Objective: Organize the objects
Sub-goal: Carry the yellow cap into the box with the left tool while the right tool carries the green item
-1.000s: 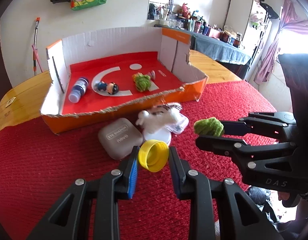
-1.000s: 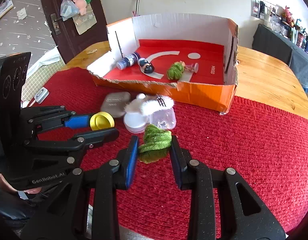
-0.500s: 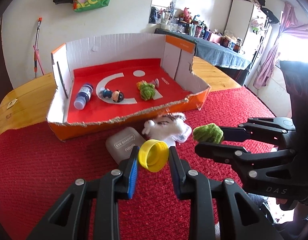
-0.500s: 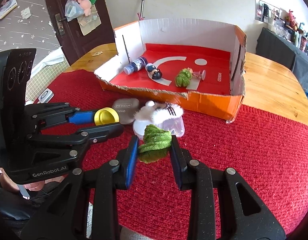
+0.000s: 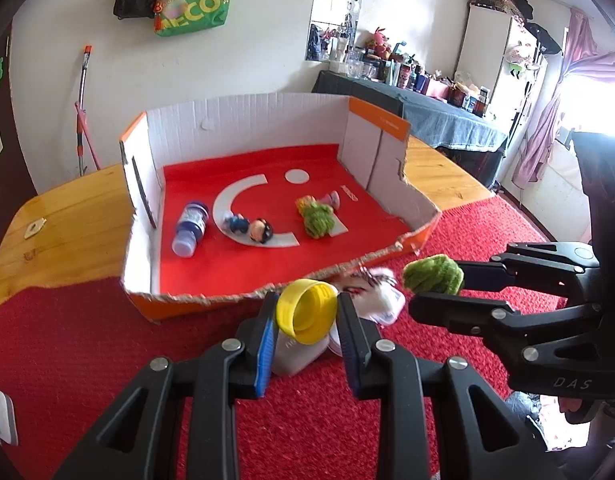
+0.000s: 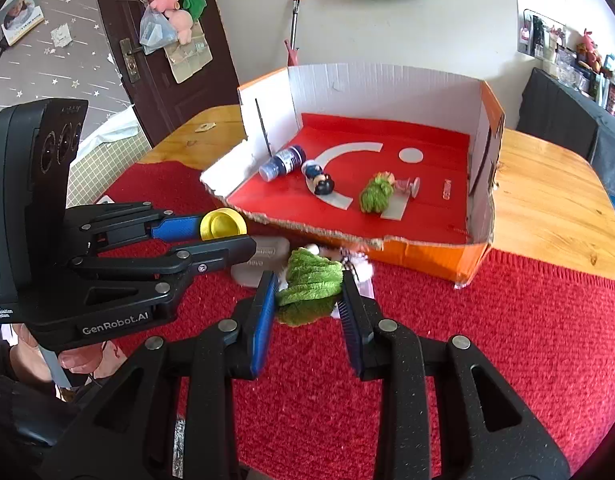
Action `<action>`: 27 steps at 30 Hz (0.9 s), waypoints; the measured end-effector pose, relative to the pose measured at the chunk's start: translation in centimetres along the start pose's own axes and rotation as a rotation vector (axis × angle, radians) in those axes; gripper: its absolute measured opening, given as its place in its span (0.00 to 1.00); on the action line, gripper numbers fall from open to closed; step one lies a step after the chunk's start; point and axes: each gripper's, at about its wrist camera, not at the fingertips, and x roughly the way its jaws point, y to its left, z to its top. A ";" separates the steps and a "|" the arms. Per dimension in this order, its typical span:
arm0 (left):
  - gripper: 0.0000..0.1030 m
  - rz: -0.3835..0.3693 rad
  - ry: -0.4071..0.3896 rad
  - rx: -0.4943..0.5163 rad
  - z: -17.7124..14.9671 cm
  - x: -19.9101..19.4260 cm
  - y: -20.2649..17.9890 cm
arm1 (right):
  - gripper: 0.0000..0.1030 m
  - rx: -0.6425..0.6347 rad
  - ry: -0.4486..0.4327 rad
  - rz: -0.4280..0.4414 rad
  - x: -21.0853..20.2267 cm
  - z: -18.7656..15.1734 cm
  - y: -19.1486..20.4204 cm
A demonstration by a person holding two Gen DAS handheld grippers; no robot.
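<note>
Since one second ago both grippers have risen and come nearer to the cardboard box, which now fills more of each view; the grey case and the white fluffy toy on the red cloth are now partly hidden behind the held things; the left gripper pinches the yellow cap between its blue pads, the open side of the cap turned toward the camera; the right gripper is pressed on the green yarn bundle; inside the box lie a small bottle, a little figure and a second green bundle; only the left wrist view shows the hollow inside of the cap and a dark-covered table with many bottles at the far wall; only the right wrist view shows the closed top of the cap, a brown door with soft toys hanging on it, and fingers under the left gripper's body.
</note>
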 end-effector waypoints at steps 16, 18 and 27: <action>0.29 0.012 0.031 -0.027 3.1 2.1 2.3 | 0.28 -0.008 -0.026 0.004 0.6 3.2 -0.9; 0.29 0.012 0.039 -0.026 3.3 2.5 2.5 | 0.28 -0.008 -0.023 0.004 1.0 3.6 -1.1; 0.29 0.014 0.085 -0.012 3.8 4.5 3.1 | 0.28 0.002 0.018 0.013 3.3 4.6 -2.0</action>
